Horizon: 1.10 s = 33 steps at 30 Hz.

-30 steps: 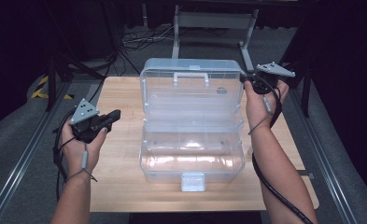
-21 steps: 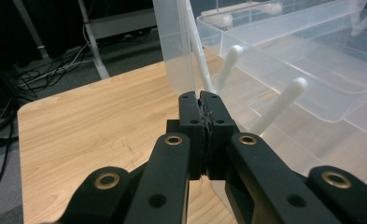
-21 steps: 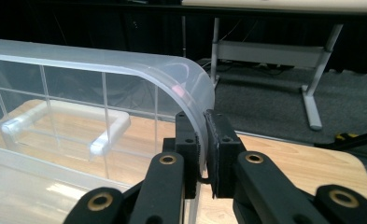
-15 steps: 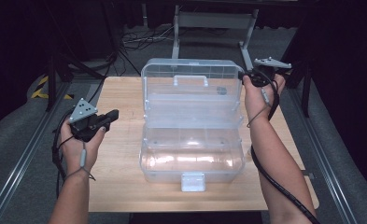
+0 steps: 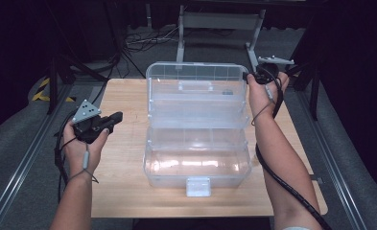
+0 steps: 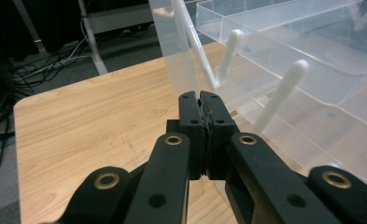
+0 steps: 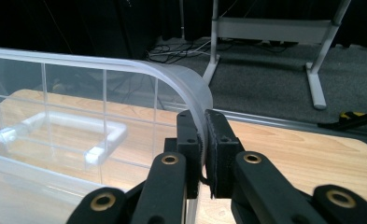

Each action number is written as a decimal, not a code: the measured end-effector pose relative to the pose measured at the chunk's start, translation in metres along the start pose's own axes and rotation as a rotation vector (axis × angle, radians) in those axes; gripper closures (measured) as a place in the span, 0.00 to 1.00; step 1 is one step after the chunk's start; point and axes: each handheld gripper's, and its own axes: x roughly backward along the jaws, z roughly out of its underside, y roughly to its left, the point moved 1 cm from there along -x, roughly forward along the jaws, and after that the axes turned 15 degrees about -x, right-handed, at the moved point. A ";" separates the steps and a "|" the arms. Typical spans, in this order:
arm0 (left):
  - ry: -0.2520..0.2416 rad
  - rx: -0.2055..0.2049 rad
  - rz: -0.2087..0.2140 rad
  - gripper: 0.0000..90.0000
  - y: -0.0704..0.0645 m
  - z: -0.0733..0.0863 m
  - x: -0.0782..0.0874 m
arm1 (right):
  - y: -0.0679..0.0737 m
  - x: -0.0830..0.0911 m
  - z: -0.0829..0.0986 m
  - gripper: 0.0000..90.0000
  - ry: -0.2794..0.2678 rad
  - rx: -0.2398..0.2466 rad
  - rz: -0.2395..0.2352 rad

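Observation:
A clear plastic toolbox (image 5: 195,165) stands open in the middle of the wooden table (image 5: 121,191), its tiered trays (image 5: 198,112) fanned out above the base. My right gripper (image 5: 247,76) is shut on the right corner of the raised lid (image 5: 195,76); in the right gripper view the jaws (image 7: 201,114) pinch the lid's curved rim (image 7: 186,77). My left gripper (image 5: 116,116) hovers to the left of the box, shut with nothing in it. Its tips (image 6: 200,96) point at the box's side wall and white tray arms (image 6: 284,88).
Bare tabletop lies left and right of the box. A white latch (image 5: 198,186) hangs at the box front. Behind the table stand a grey metal frame (image 5: 219,19) and floor cables (image 5: 138,38). Rails (image 5: 349,177) run along both sides.
My right gripper has moved a little up and away with the lid, which now stands more upright, and the trays have spread. The left gripper has barely shifted.

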 end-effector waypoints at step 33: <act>0.054 0.017 0.002 0.97 0.007 0.011 0.000 | -0.013 -0.047 -0.003 0.95 0.125 -0.071 0.019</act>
